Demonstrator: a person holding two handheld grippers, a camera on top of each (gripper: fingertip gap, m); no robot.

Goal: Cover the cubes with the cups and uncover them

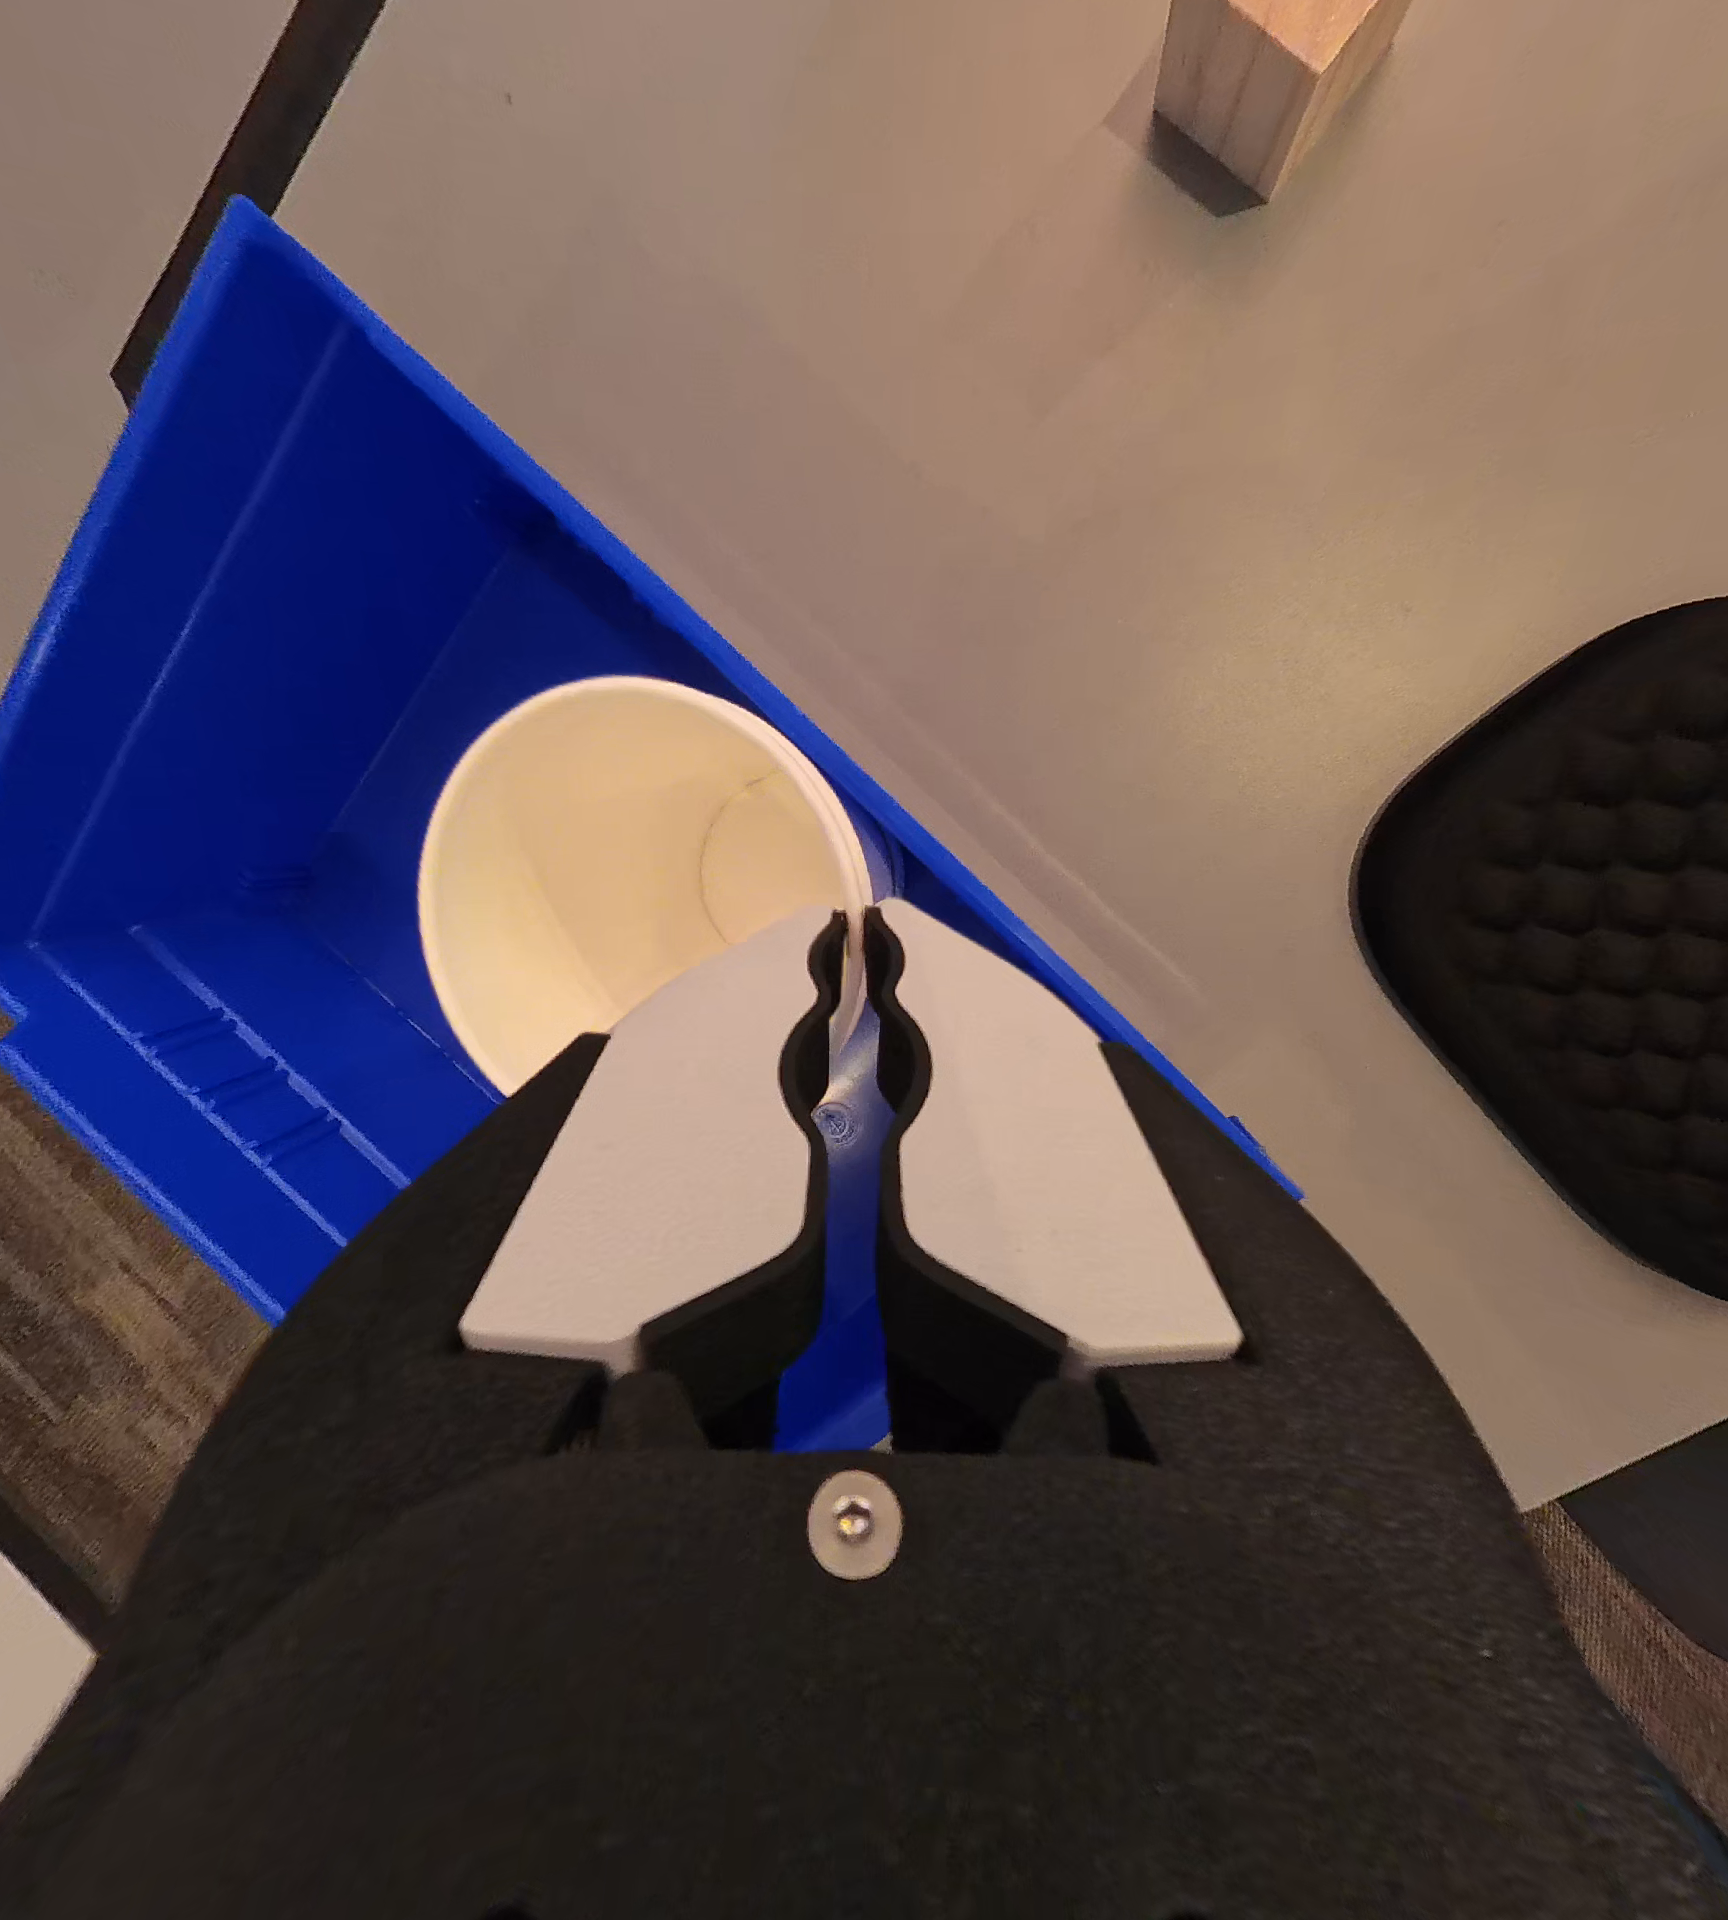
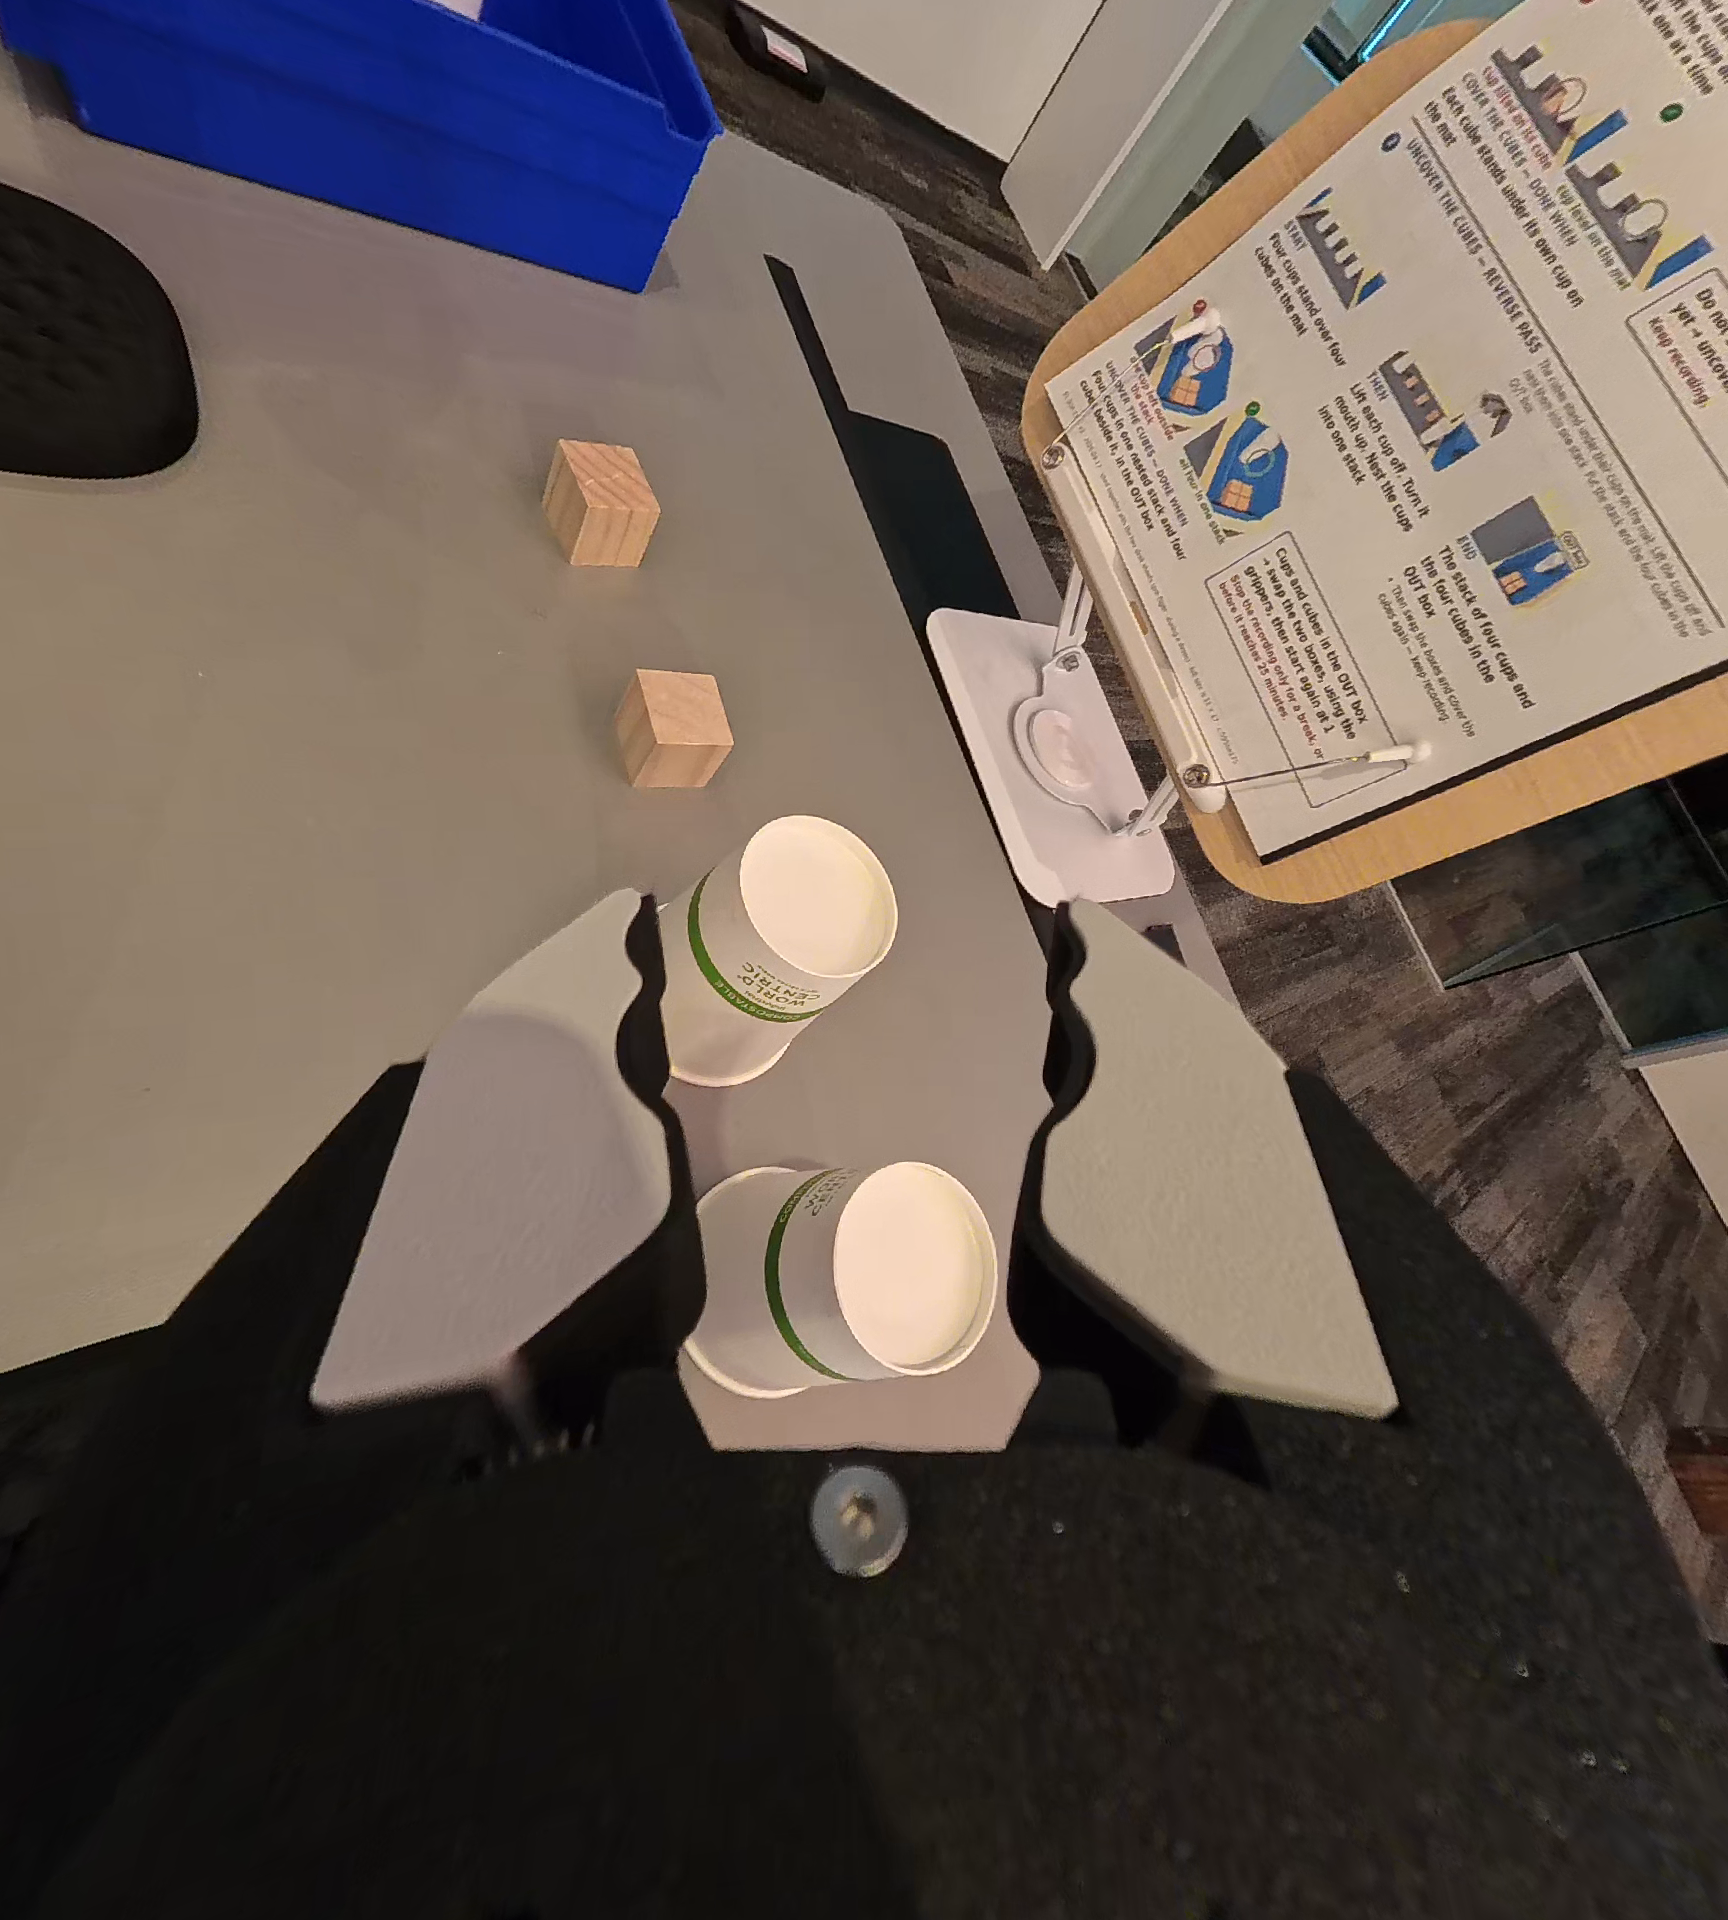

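Only the left wrist view shows the left gripper (image 1: 857, 914) clenched on the rim of nested cups (image 1: 631, 862) in the blue bin (image 1: 216, 644). In the right wrist view, the right gripper (image 2: 849, 914) is spread wide above two inverted cups (image 2: 787, 951) beside two bare cubes (image 2: 600, 502) on the grey table (image 2: 216, 831). Patterned carpet (image 2: 1462, 1143) and an instruction sheet (image 2: 1462, 416) are seen. Green lettering rings each cup.

The left wrist view looks steeply down, close into the blue plastic bin (image 1: 216, 727), while the right wrist view looks down from higher along the grey table (image 2: 216, 831); both share the bin (image 2: 372, 114), table (image 1: 1047, 416) and black dimpled pad (image 1: 1649, 935).
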